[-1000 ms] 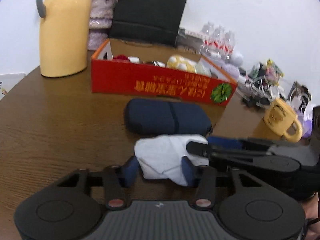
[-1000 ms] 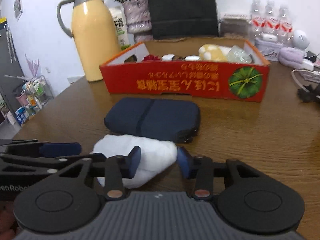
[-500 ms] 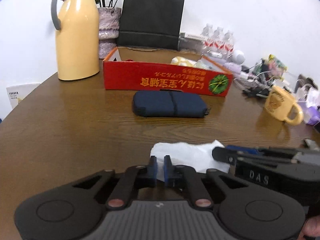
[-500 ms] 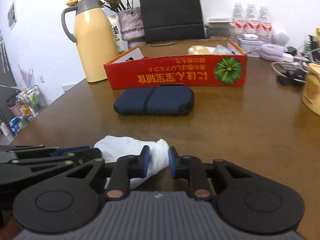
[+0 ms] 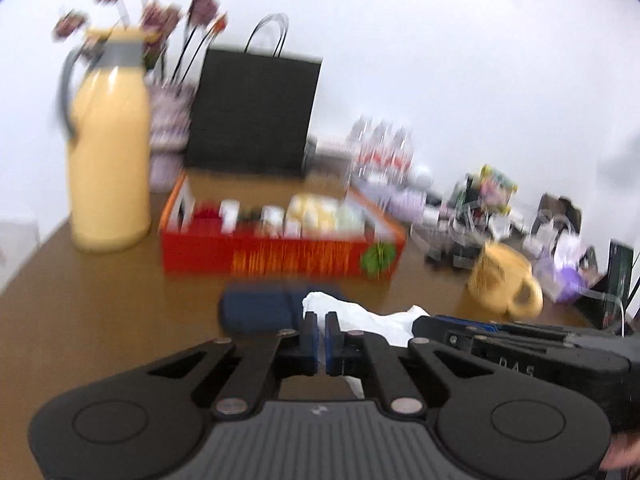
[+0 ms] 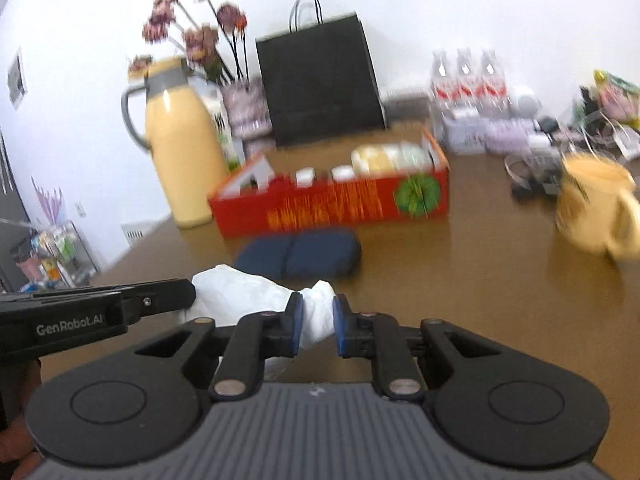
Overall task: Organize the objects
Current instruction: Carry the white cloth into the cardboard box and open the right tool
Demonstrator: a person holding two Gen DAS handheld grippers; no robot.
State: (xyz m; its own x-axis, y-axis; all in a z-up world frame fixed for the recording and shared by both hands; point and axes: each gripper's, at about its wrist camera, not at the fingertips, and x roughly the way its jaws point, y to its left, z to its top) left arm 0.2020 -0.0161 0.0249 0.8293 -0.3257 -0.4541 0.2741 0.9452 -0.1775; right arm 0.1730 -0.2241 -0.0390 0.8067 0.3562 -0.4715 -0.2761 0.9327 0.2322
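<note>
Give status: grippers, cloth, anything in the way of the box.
Left gripper shut on cloth; right gripper shut on its other end. Cloth held between both. Navy pouch lies between cloth and red box.

"GenRobot.AI" in pale letters runs along the black body of the left gripper [image 6: 188, 300], seen from the right wrist camera. On the right gripper [image 5: 424, 326], seen from the left wrist camera, the letters "D A S" stand faintly on the dark housing; any further characters there are too dim to make out. The red box [image 6: 332, 204] on the table [image 6: 480, 300] carries a row of orange-yellow characters beside a green round emblem on its front wall, but motion blur leaves them unreadable in both views. The red-and-white labels on the water bottles [image 6: 466, 80] at the back are likewise too blurred to read.
</note>
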